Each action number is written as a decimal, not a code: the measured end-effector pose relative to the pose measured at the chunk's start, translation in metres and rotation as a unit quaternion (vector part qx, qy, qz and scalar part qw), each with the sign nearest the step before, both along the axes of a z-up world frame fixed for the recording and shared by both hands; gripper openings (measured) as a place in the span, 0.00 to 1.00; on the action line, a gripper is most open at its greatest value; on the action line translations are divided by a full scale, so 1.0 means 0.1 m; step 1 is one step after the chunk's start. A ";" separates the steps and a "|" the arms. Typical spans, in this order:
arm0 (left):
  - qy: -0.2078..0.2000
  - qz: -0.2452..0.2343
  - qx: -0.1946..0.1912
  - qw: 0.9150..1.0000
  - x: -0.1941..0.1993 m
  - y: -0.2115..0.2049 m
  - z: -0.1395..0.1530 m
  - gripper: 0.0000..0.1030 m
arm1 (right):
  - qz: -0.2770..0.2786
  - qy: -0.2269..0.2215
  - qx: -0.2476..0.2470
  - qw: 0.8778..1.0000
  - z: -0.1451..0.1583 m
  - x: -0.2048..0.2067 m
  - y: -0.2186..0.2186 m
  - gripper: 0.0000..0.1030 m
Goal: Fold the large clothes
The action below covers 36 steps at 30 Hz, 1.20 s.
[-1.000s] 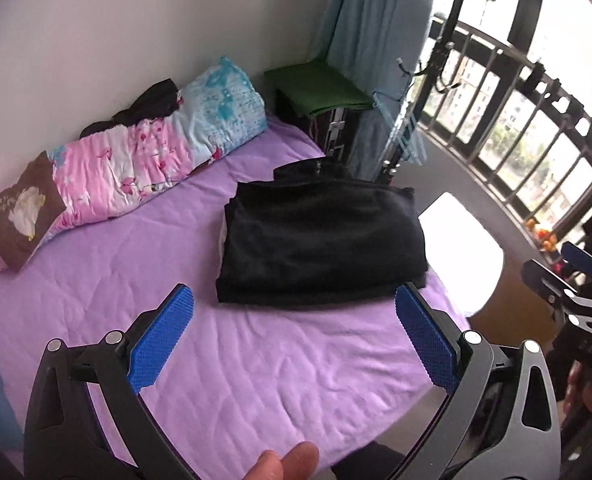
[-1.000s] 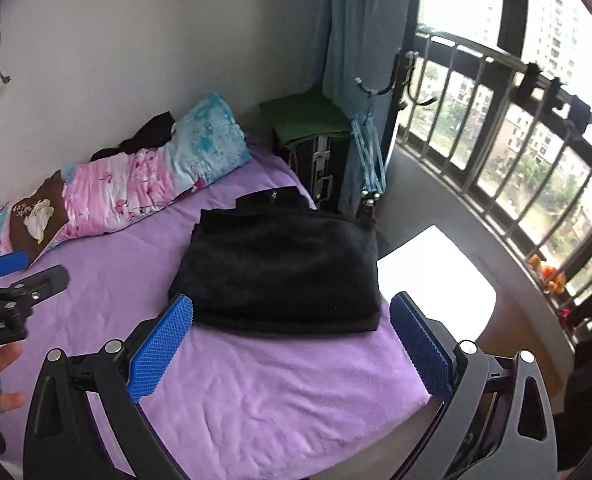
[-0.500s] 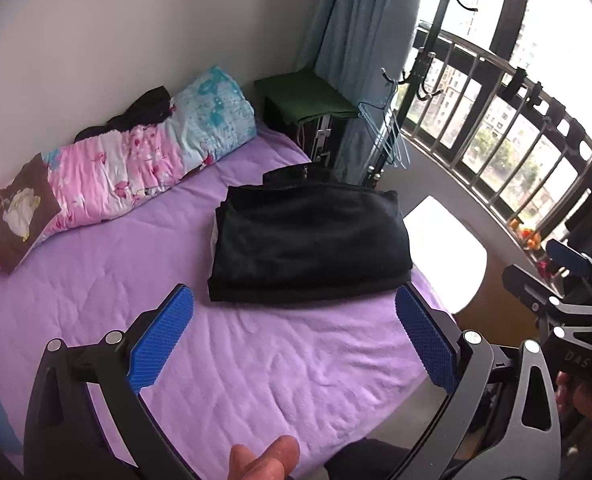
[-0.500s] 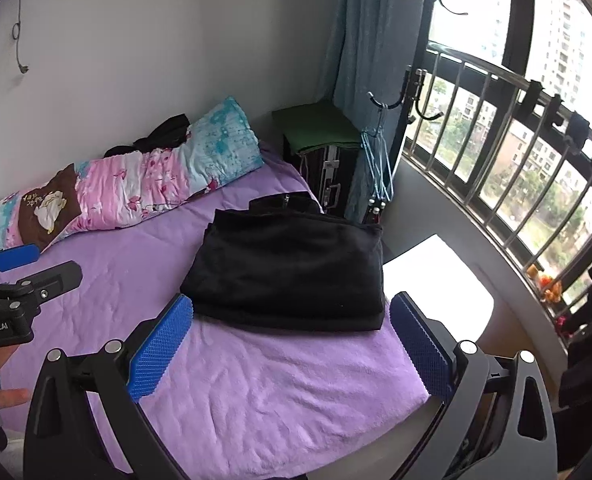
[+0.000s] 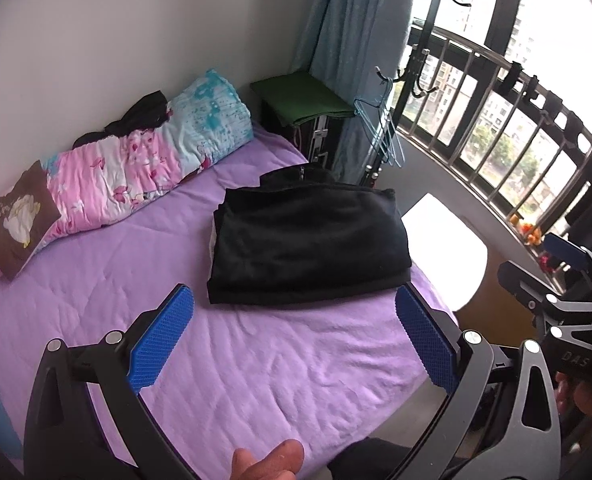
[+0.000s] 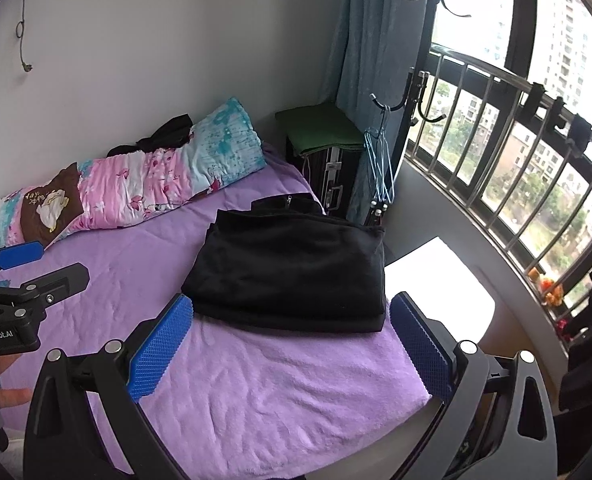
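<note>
**Folded black garment on the bed, both tools spread wide**

The black garment (image 5: 308, 240) lies folded on the purple bed (image 5: 255, 360) (near its window-side edge). The left tool (image 5: 293, 344) and right tool (image 6: 289, 346) hover above the sheet, jaws apart, holding nothing.

Left gripper (image 5: 293, 340) and right gripper (image 6: 291, 342) both gape wide, empty.
</note>
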State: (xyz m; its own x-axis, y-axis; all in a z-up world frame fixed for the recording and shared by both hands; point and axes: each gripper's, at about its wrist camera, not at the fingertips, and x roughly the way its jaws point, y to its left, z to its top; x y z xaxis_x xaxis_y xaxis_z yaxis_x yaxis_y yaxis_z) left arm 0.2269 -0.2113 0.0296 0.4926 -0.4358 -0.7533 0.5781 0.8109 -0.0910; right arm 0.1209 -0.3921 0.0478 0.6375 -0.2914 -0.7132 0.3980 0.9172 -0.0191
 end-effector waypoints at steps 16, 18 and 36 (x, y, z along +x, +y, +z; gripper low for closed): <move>0.004 0.001 0.002 1.000 -0.05 -0.08 -0.03 0.94 | 0.000 -0.004 0.000 1.000 0.02 -0.05 -0.02 0.94; 0.008 0.000 0.002 1.000 -0.06 -0.10 -0.04 0.94 | -0.001 -0.004 -0.002 1.000 0.02 -0.07 -0.01 0.94; 0.011 -0.003 0.002 1.000 -0.07 -0.05 -0.06 0.94 | 0.001 -0.007 -0.002 1.000 0.04 -0.09 0.00 0.94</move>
State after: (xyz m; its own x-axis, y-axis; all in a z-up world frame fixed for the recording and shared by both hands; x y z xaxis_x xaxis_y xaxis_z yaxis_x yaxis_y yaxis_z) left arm 0.2202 -0.2167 0.0232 0.4727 -0.4364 -0.7656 0.5814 0.8073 -0.1012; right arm 0.1119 -0.3921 0.0513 0.6482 -0.2932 -0.7028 0.3970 0.9177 -0.0168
